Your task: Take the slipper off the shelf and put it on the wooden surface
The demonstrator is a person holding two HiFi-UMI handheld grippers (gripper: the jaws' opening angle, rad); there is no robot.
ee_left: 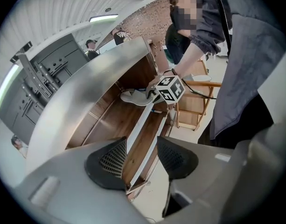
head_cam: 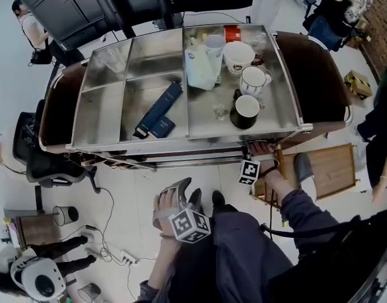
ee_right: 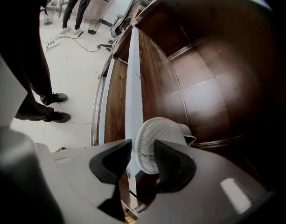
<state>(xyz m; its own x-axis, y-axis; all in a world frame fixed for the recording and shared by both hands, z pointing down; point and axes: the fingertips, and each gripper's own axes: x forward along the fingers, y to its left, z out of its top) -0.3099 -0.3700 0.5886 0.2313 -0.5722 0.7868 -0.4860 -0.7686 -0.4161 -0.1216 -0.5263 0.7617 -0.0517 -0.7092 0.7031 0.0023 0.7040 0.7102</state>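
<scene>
A white quilted slipper [ee_right: 164, 131] lies on the dark wooden shelf [ee_right: 203, 92] under the metal cart top [head_cam: 155, 145], its end over the white shelf rail [ee_right: 132, 78]. My right gripper [ee_right: 143, 146] stands open around that end, with a narrow gap on the left side. In the head view only its marker cube [head_cam: 249, 171] shows; the jaws are hidden under the cart. The left gripper view shows the same slipper [ee_left: 133, 97] beside that cube [ee_left: 170, 88]. My left gripper [ee_left: 142, 142] is open and empty, held low in front of the cart [head_cam: 182, 188]. The wooden surface [head_cam: 337, 169] lies at the right, on the floor.
A dark slipper-shaped thing [head_cam: 303, 167] rests on the wooden surface. Cups [head_cam: 238, 55] and a blue box [head_cam: 158, 109] sit on the cart top. An office chair [head_cam: 45, 160] and floor cables [head_cam: 108, 248] are at the left. People stand around the cart.
</scene>
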